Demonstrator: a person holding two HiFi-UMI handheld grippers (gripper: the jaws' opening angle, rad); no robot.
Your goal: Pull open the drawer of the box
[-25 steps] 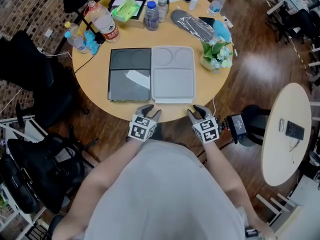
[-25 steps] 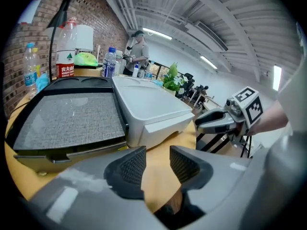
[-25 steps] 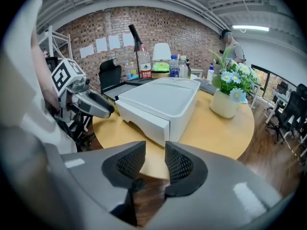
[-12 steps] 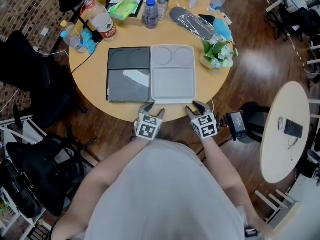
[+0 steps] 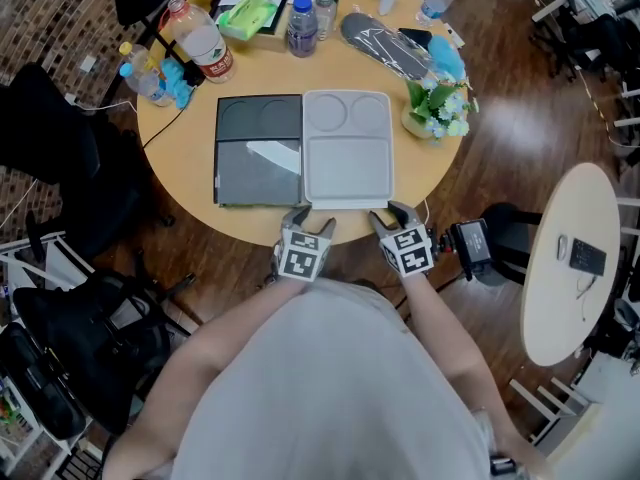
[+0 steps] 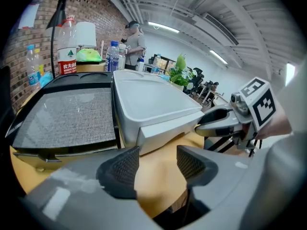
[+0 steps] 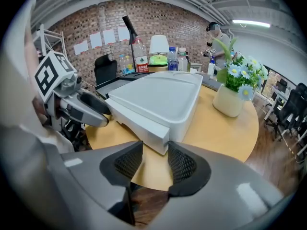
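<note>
Posture: both grippers are being held side by side close to the person's body, angling forward and steeply down at the near rim of the table (image 5: 180, 168).
Left gripper pose: the left gripper (image 5: 308, 220) is hovering over the table rim, in front of the seam where the two boxes are meeting.
Right gripper pose: the right gripper (image 5: 388, 214) is hovering over the rim near the front right corner of the grey box (image 5: 346, 158), level with its partner.
Task item: the grey box is lying flat on the table's near half, with its drawer (image 7: 143, 127) facing the person.
Edges: the dark box (image 5: 258, 148) is lying against the grey box's left side; only a narrow strip of bare tabletop is separating the drawer front from the table rim.
Open room: the flower pot (image 5: 432, 108) is standing apart on the right and the bottles (image 5: 303, 28) are standing at the far side, well apart from both grippers.
Left jaws: standing wide apart, having just been opening; only bare tabletop is showing between the pads, and they are touching nothing.
Right jaws: standing apart, somewhat narrower, having just been opening; nothing is sitting between them, and the drawer's corner is lying just ahead, untouched.
</note>
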